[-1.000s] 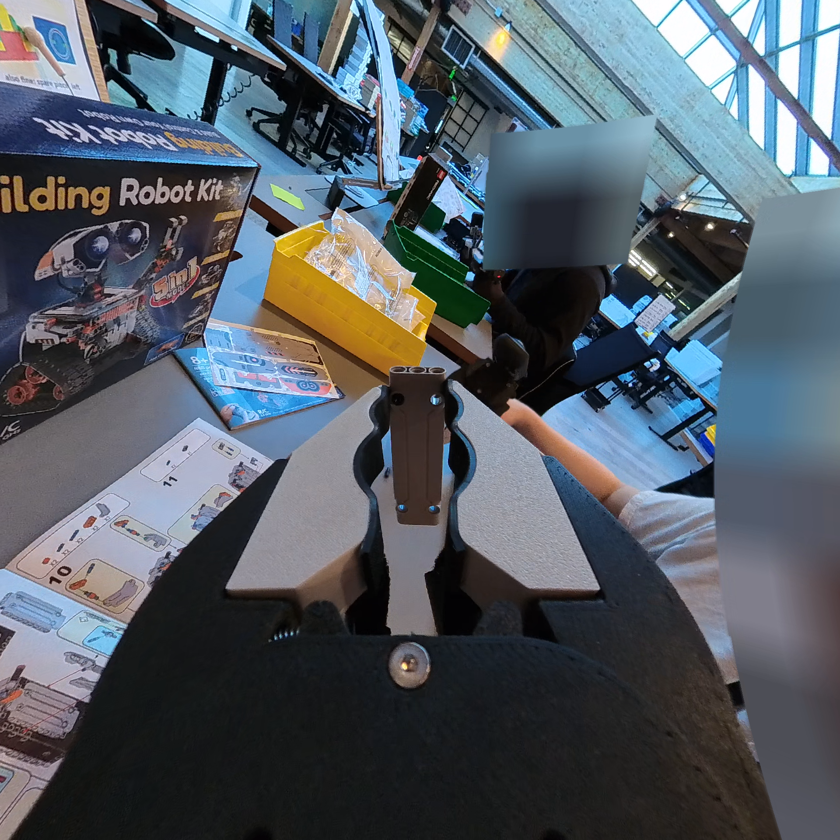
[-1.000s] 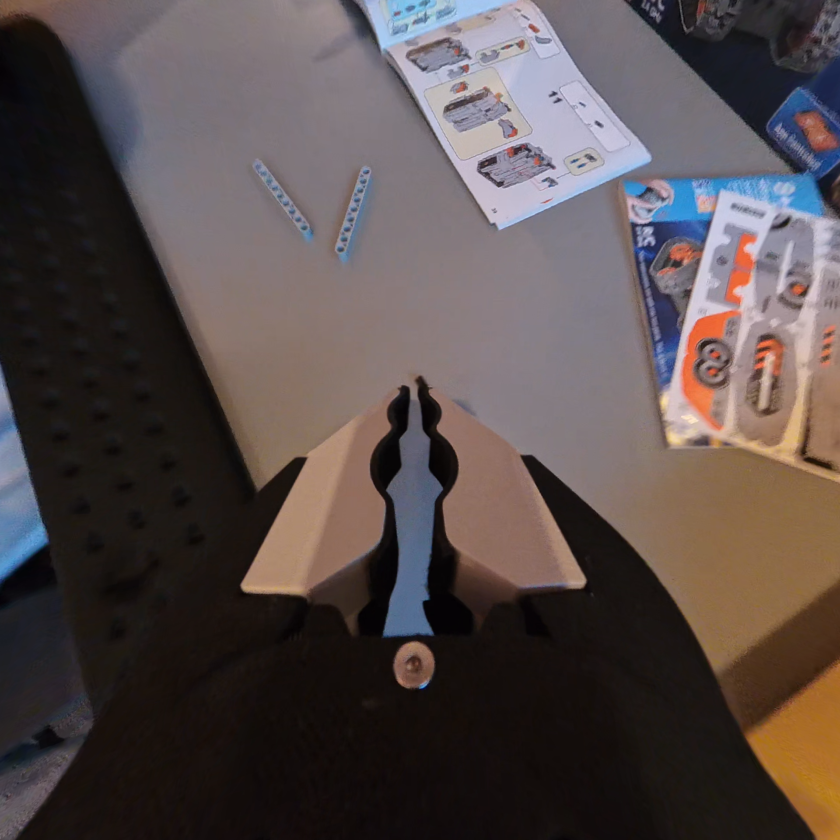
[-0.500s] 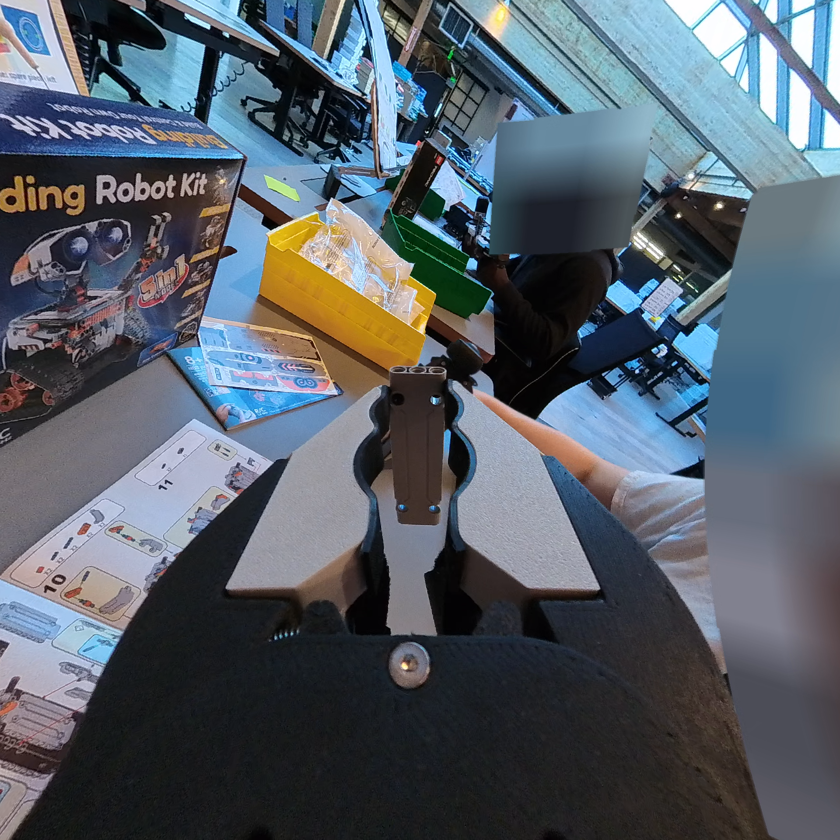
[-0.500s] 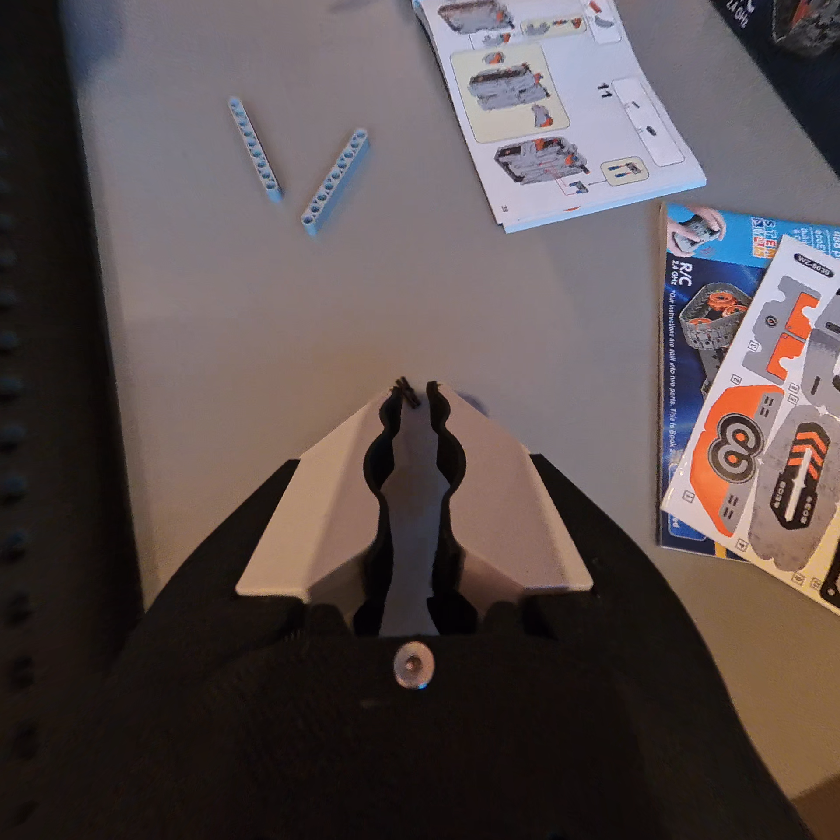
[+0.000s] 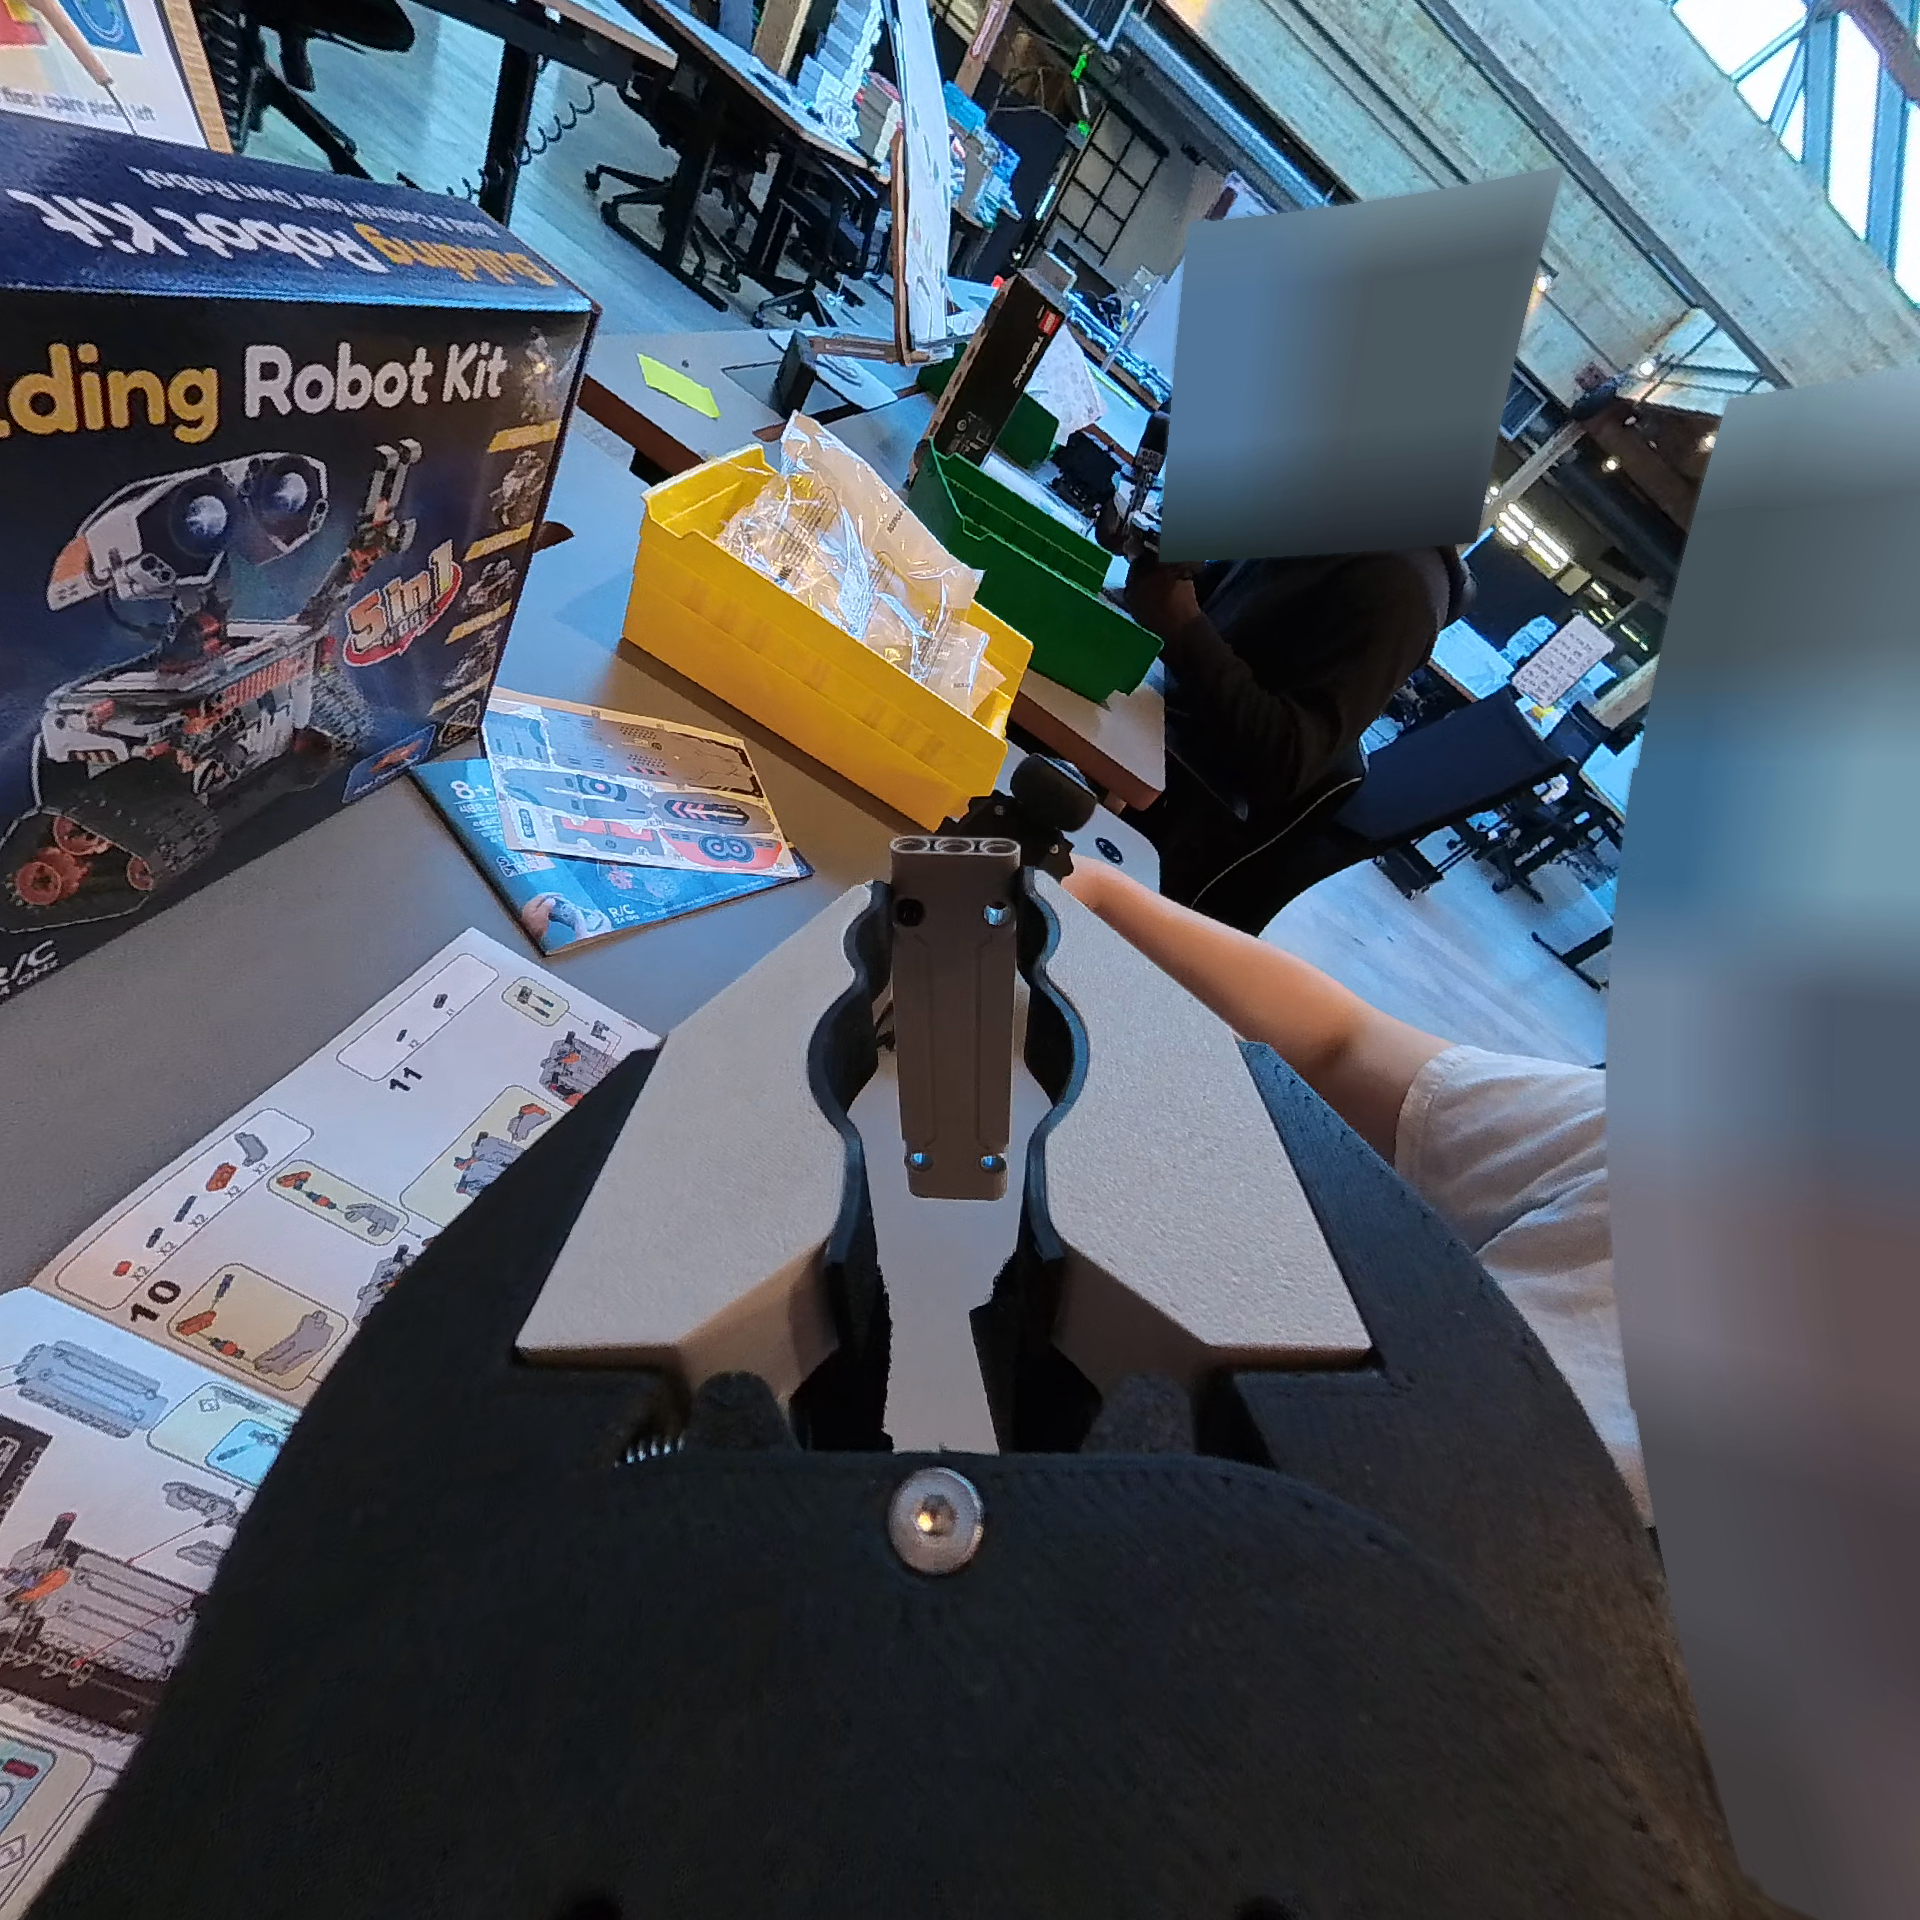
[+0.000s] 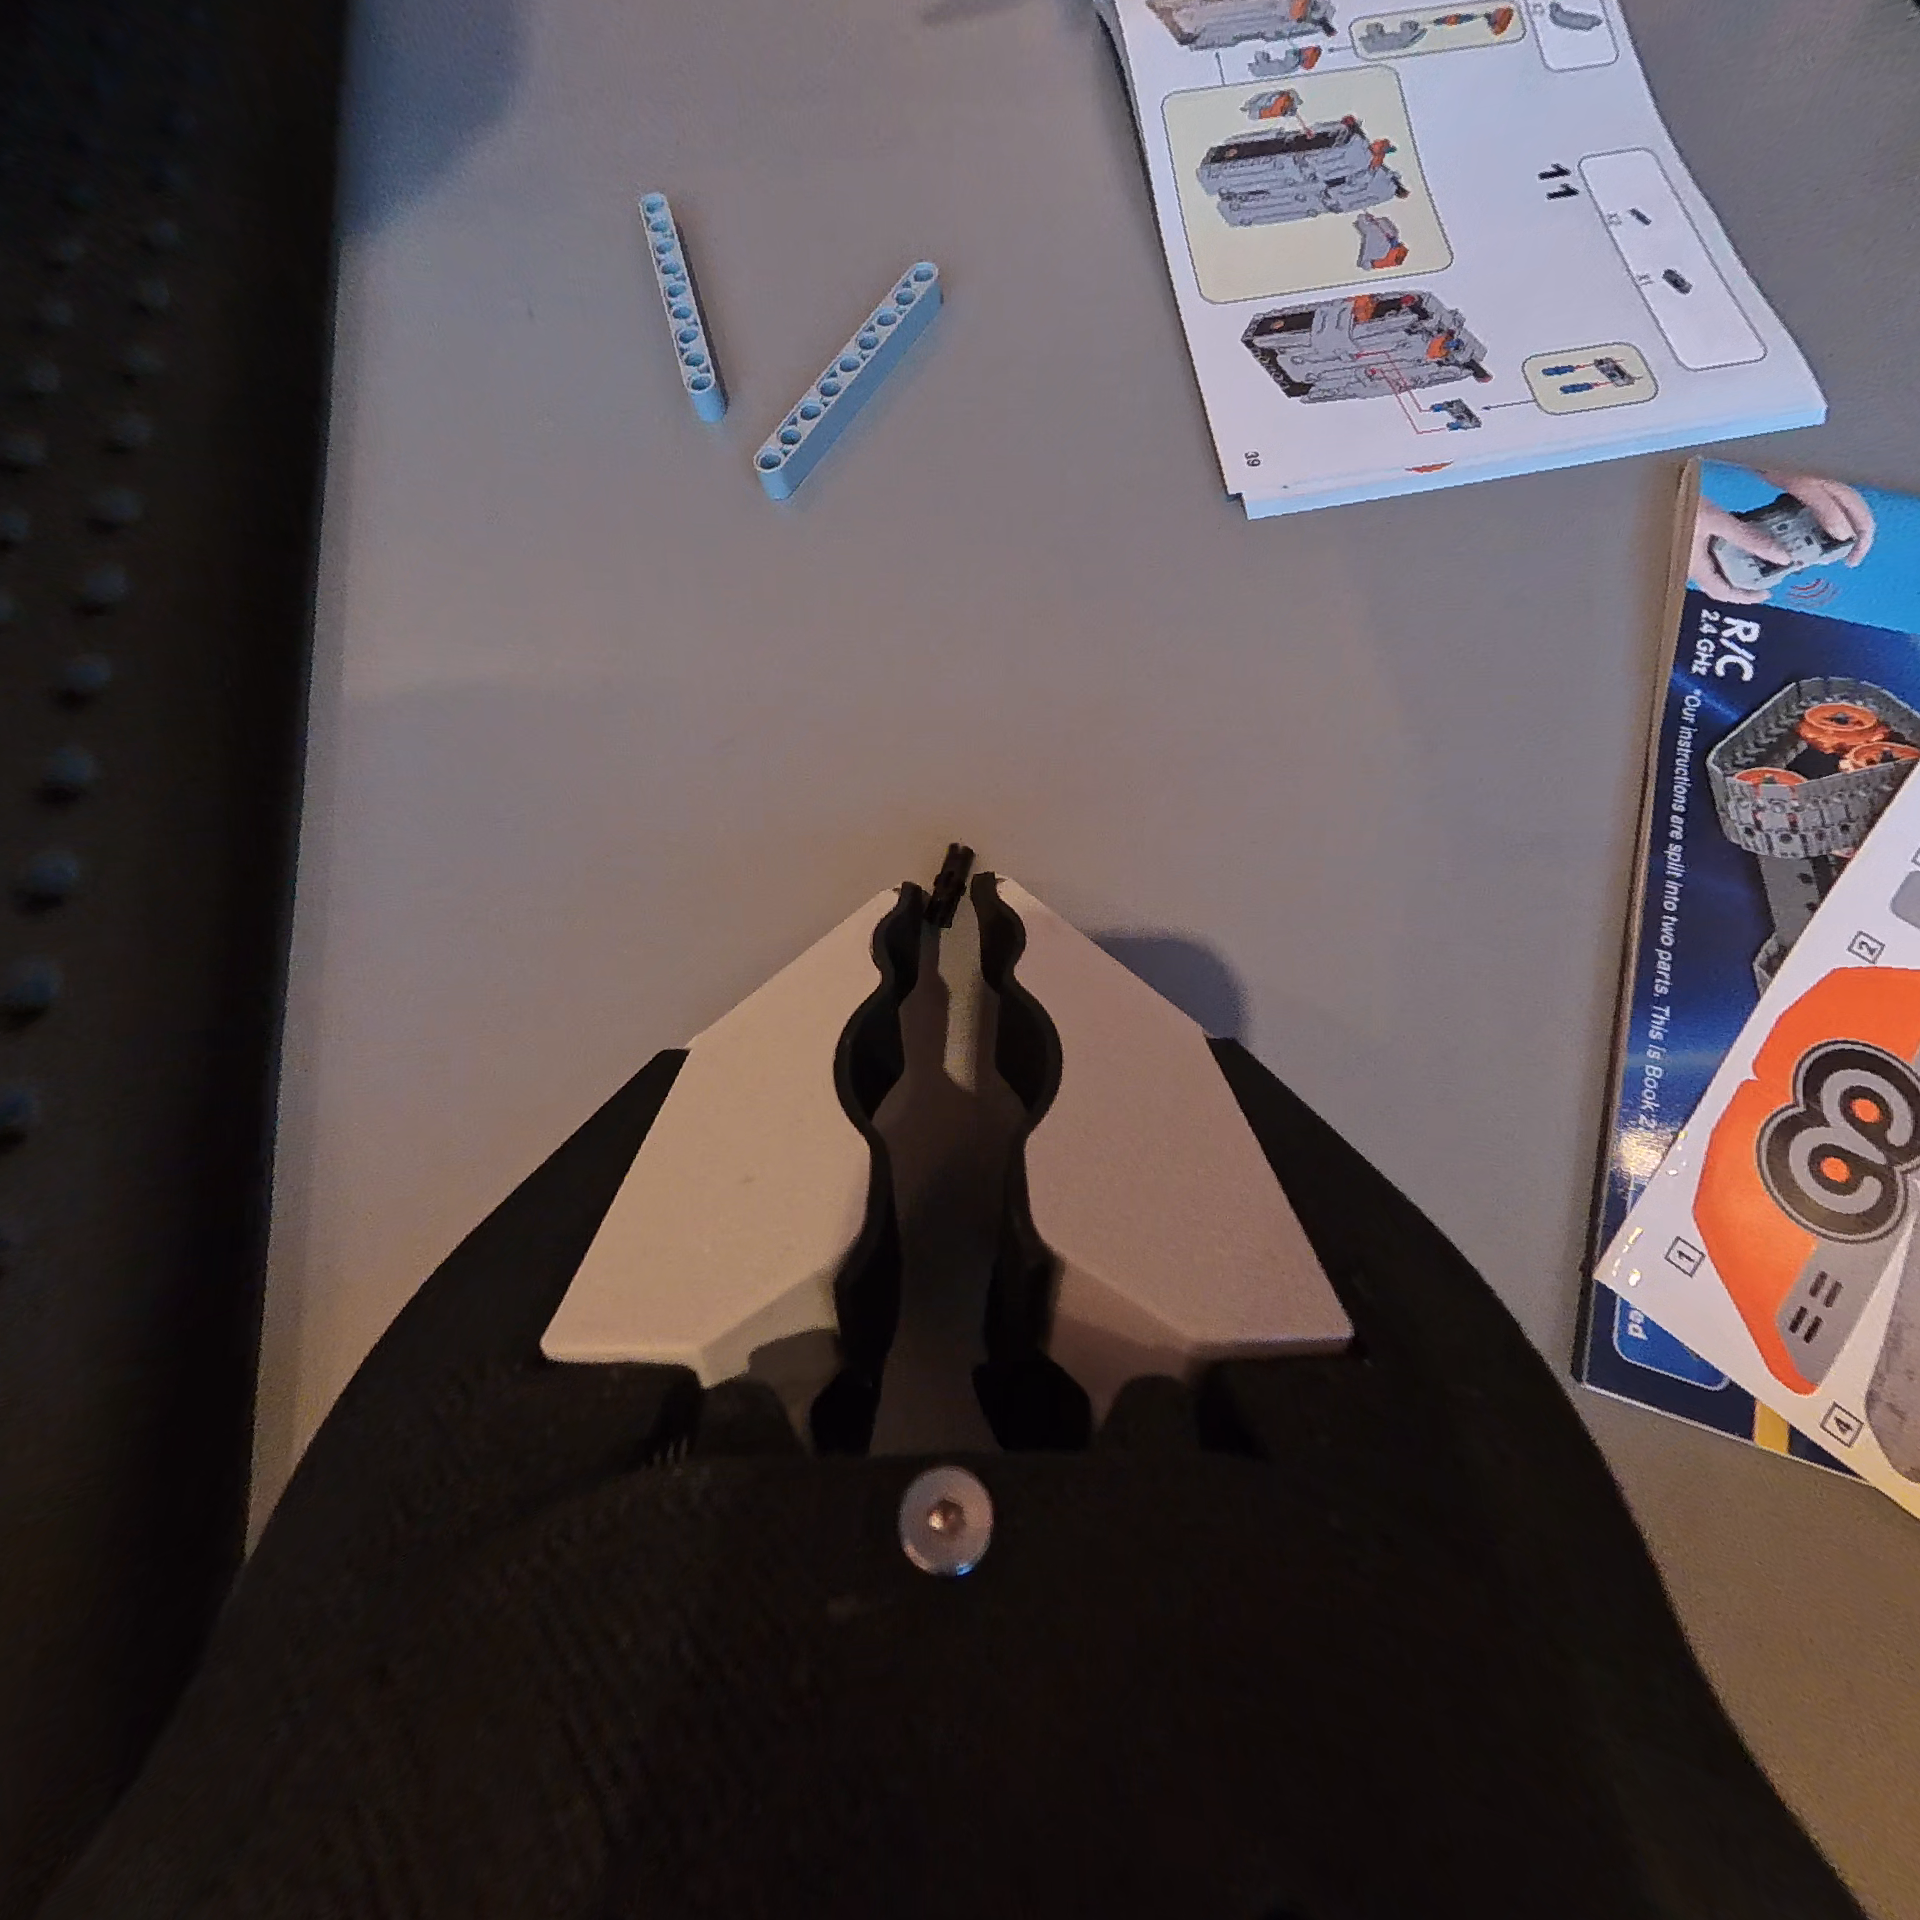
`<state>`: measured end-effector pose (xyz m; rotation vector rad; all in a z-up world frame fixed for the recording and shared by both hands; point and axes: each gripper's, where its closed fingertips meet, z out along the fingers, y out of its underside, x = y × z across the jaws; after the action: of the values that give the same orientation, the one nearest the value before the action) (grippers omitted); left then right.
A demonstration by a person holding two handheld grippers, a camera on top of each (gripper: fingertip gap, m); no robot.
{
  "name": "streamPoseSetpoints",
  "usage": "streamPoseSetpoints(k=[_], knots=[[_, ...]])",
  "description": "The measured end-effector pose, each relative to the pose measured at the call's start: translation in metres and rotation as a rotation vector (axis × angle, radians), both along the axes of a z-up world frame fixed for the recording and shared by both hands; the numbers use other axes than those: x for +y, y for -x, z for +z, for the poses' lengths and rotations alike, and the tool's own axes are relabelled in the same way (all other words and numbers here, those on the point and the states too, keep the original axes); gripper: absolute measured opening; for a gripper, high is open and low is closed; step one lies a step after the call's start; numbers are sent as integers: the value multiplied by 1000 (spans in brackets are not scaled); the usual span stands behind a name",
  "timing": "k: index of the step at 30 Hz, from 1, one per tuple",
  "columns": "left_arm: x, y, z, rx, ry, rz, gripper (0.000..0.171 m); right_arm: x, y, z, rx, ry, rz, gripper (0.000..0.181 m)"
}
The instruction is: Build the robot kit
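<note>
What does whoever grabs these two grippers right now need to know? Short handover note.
Left gripper: shut on a grey motor-like block, held up off the grey table, pointing past the yellow bin of clear bags.
Right gripper: shut on a small black pin at its tips, low over bare table.
Loose parts: two light-blue beams lie apart ahead of the right gripper, untouched.
Open instruction booklet and sticker sheet to its right; kit box to the left gripper's left.
Done: both pieces gripped. Pin and block are not joined.
</note>
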<state>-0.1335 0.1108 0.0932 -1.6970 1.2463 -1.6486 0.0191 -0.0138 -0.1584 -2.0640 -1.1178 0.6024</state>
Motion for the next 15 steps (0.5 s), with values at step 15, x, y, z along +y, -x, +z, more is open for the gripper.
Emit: streamPoseSetpoints(k=[15], knots=[[-1, 0, 0, 3, 0, -3, 22, -14, -14, 2, -279, 155, -34, 4]])
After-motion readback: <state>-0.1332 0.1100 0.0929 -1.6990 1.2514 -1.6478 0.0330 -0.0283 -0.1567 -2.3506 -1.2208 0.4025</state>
